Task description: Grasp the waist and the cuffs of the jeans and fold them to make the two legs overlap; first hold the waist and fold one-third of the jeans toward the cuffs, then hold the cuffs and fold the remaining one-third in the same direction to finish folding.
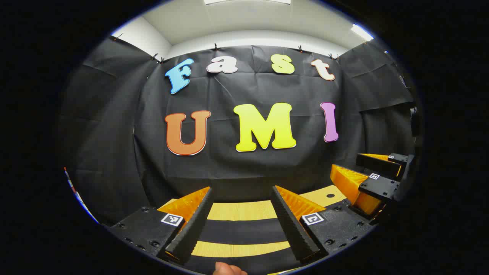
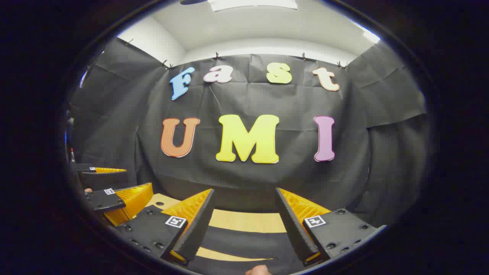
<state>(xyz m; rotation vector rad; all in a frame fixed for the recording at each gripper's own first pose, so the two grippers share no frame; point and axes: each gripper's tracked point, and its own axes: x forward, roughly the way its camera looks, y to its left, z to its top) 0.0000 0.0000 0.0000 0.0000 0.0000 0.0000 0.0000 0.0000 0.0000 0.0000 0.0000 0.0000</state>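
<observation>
A: Where are the jeans?

B: I can't tell for sure. A dark band [image 1: 240, 231] lies across the wooden table [image 1: 240, 211] at the bottom centre of the left gripper view, between the fingers. It could be denim or just dark cloth. The right gripper view has the same band [image 2: 244, 238] low in the frame.

A: And the tongs?

B: There are two. The left gripper [image 1: 241, 191] has its fingers spread wide with nothing between them. The right gripper [image 2: 244, 191] is also spread and holds nothing.

A: Does each see the other?

B: Yes. The right one [image 1: 349, 162] is at the right edge of the left gripper view, and the left one [image 2: 137, 177] is at the lower left of the right gripper view.

A: What's around them, and is anything in the way?

B: There's one small dark hole [image 1: 330, 195] in the tabletop. One fingertip [image 1: 228, 269] pokes in at the bottom edge. The left gripper view has four square markers [image 1: 172, 219], two per gripper. The black cloth wall [image 1: 114, 133] hangs behind, and nothing blocks the band.
</observation>
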